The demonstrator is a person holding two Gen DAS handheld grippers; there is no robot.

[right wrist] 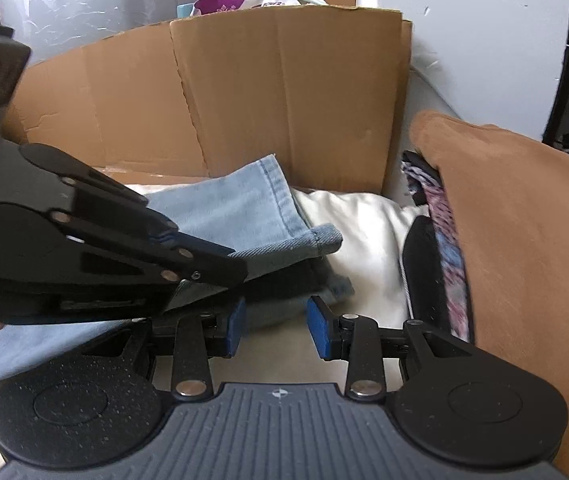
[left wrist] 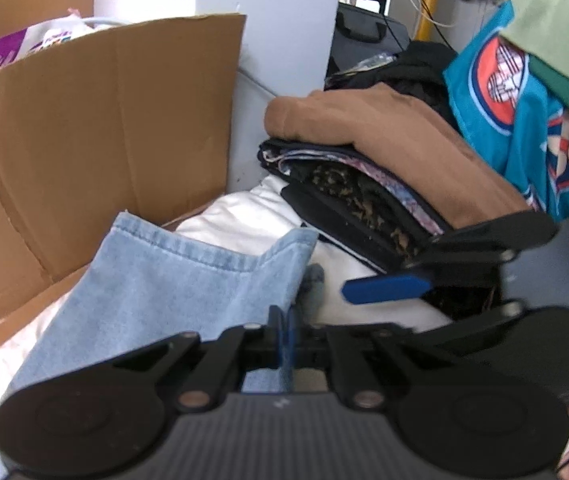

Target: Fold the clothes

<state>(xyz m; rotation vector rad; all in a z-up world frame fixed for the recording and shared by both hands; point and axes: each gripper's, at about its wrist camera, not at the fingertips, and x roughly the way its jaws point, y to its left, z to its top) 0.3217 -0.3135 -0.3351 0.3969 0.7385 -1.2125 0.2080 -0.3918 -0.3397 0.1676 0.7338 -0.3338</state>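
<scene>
Left claw (left wrist: pixel 286 344) pinches jeans (left wrist: pixel 172 280) | right claw (right wrist: pixel 272 328) open, empty | teal shirt (left wrist: pixel 524 120) left view only

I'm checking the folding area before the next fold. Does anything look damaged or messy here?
The cardboard box behind the light denim garment is worn: its top edge is ragged and a flap is creased and torn. The folded stack under the brown garment sits unevenly, edges fanning out. Nothing looks spilled.
</scene>
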